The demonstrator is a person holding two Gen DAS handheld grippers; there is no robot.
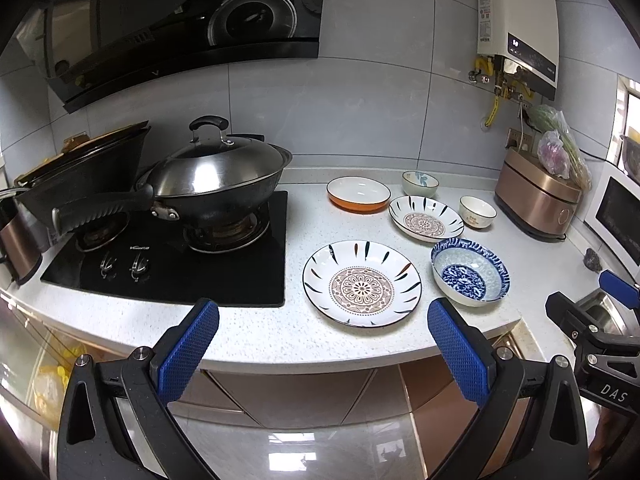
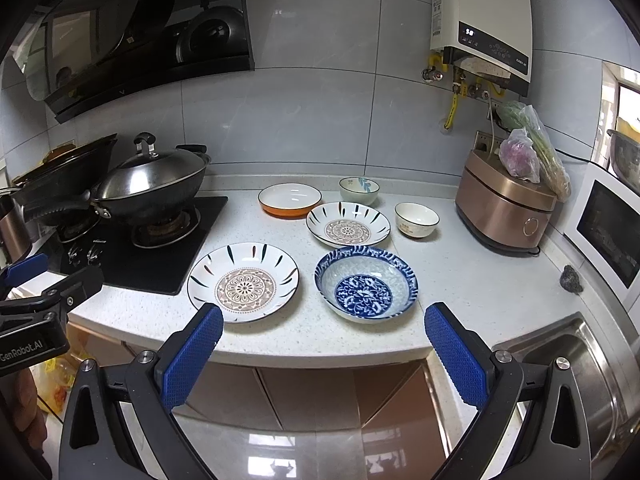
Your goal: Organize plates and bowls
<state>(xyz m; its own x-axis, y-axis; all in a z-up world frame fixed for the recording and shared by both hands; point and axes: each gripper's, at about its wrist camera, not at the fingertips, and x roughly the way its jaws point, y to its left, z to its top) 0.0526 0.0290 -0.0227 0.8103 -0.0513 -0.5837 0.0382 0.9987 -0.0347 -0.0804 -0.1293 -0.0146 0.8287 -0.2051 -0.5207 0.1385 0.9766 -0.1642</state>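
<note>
On the white counter lie a large patterned plate (image 1: 362, 283) (image 2: 243, 282), a smaller matching plate (image 1: 425, 217) (image 2: 347, 224), an orange-rimmed plate (image 1: 358, 193) (image 2: 289, 199), a blue floral bowl (image 1: 469, 271) (image 2: 365, 283), a green-leaf bowl (image 1: 419, 183) (image 2: 359, 190) and a cream bowl (image 1: 477, 211) (image 2: 416, 219). My left gripper (image 1: 323, 344) is open and empty, in front of the counter edge below the large plate. My right gripper (image 2: 324, 344) is open and empty, in front of the edge below the blue bowl.
A gas hob (image 1: 172, 264) with a lidded wok (image 1: 216, 176) and a pan is at the left. A rice cooker (image 2: 504, 208) with bagged vegetables and a microwave (image 2: 608, 232) stand at the right. A steel sink (image 2: 580, 364) lies at the front right.
</note>
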